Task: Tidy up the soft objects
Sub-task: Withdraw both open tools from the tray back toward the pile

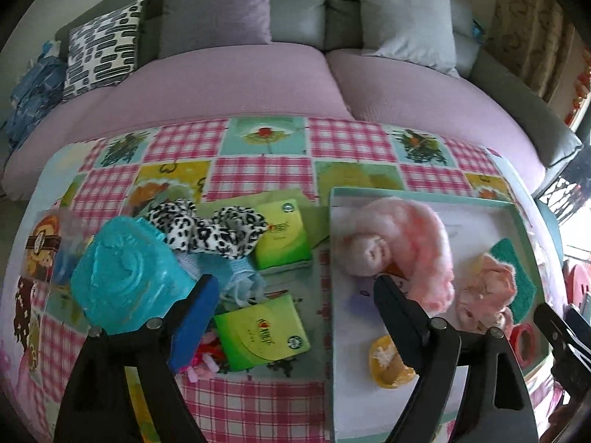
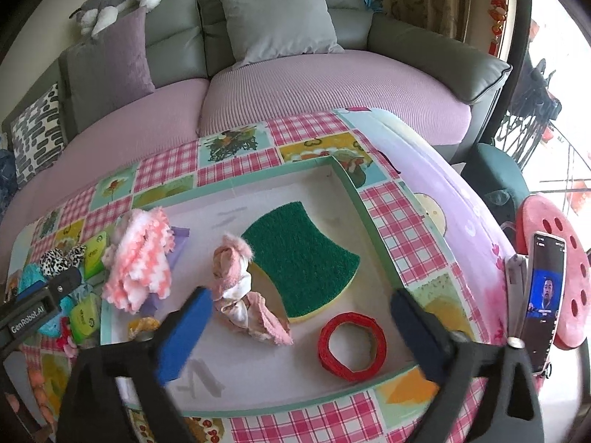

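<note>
A shallow tray (image 2: pixel 373 229) with a mint-green rim sits on the right part of the surface (image 1: pixel 258 170), which is covered by a pink checked cloth. Inside it, a fluffy pink scarf (image 1: pixel 417 243) lies curled along the far left side, its long axis running from far to near in the left wrist view. Just right of it a crumpled pink cloth (image 2: pixel 243 295) lies with its length running from the far left toward the near right, touching the near left edge of a green sponge (image 2: pixel 303 269) that lies flat, its long side running far left to near right. A red ring of tape (image 2: pixel 352 345) lies flat near the tray's near right corner, apart from the sponge, and a small yellow piece (image 1: pixel 388 363) rests by the near left wall. Left of the tray, on the cloth, lie a leopard-print fabric (image 1: pixel 207 230), two green tissue packs (image 1: pixel 284 236) (image 1: pixel 264 330), a light blue mesh piece (image 1: pixel 240 277) between them and a teal bag (image 1: pixel 125 277). The left gripper (image 1: pixel 295 291) hovers over the gap between the packs and the tray, jaws wide apart and holding nothing. The right gripper (image 2: pixel 303 310) hangs over the tray's near half, jaws also spread, with the pink cloth and sponge between them. A phone (image 2: pixel 545 295) stands upright at the right, and a sofa (image 2: pixel 332 85) lies beyond.
</note>
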Action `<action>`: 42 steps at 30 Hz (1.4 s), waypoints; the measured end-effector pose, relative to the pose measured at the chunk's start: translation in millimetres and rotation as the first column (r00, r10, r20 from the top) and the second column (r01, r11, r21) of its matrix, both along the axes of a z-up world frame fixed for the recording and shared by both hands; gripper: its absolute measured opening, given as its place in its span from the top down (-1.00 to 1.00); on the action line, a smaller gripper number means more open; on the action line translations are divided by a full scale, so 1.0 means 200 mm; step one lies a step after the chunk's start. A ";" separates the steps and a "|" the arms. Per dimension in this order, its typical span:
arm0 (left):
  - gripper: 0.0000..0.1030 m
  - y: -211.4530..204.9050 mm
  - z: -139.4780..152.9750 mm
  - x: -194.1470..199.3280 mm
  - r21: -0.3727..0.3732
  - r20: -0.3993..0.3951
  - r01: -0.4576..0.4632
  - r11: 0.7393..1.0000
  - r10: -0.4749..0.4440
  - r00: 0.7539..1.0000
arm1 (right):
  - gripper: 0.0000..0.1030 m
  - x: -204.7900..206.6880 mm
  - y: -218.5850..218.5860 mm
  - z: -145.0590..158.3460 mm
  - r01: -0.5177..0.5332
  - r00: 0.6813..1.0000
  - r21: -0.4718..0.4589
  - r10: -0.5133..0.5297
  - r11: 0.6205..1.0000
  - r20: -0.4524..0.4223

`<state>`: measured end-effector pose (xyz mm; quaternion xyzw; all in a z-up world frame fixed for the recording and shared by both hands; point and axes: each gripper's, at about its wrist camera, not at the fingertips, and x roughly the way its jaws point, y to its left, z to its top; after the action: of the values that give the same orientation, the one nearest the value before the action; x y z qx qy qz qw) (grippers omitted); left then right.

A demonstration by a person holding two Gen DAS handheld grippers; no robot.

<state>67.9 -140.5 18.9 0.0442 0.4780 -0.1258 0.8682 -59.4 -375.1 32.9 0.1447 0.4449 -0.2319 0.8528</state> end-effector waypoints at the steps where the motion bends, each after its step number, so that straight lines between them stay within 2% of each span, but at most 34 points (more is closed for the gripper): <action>1: -0.70 0.00 0.00 0.00 0.006 -0.001 -0.004 1.000 0.004 1.000 | -1.00 0.00 0.00 0.00 0.000 1.000 -0.002 0.000 1.000 -0.002; 11: -0.70 0.05 0.02 -0.01 0.024 -0.006 -0.020 1.000 0.020 1.000 | -1.00 0.01 0.01 -0.02 -0.006 1.000 0.011 0.006 1.000 -0.022; 15: -0.70 0.11 0.06 -0.03 0.026 0.011 -0.029 0.999 0.029 1.000 | -1.00 0.02 0.05 0.00 -0.036 0.999 0.024 0.036 0.999 0.003; 21: -0.70 0.34 0.19 -0.03 0.002 0.067 -0.125 0.992 0.125 0.990 | -1.00 0.07 0.17 0.05 -0.110 0.993 0.037 0.108 0.993 0.055; 30: -0.70 0.71 0.20 -0.02 0.005 0.062 -0.277 0.961 0.277 0.959 | -1.00 0.21 0.47 0.06 -0.269 0.960 0.075 0.262 0.960 0.094; 42: -0.70 0.90 0.04 -0.09 -0.032 -0.032 -0.312 0.950 0.311 0.950 | -1.00 0.34 0.88 -0.01 -0.466 0.884 0.097 0.458 0.880 0.092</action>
<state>50.0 40.2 27.6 -0.0495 0.4881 0.0033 0.8714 8.3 -198.6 29.9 0.0916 0.4507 0.0094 0.8879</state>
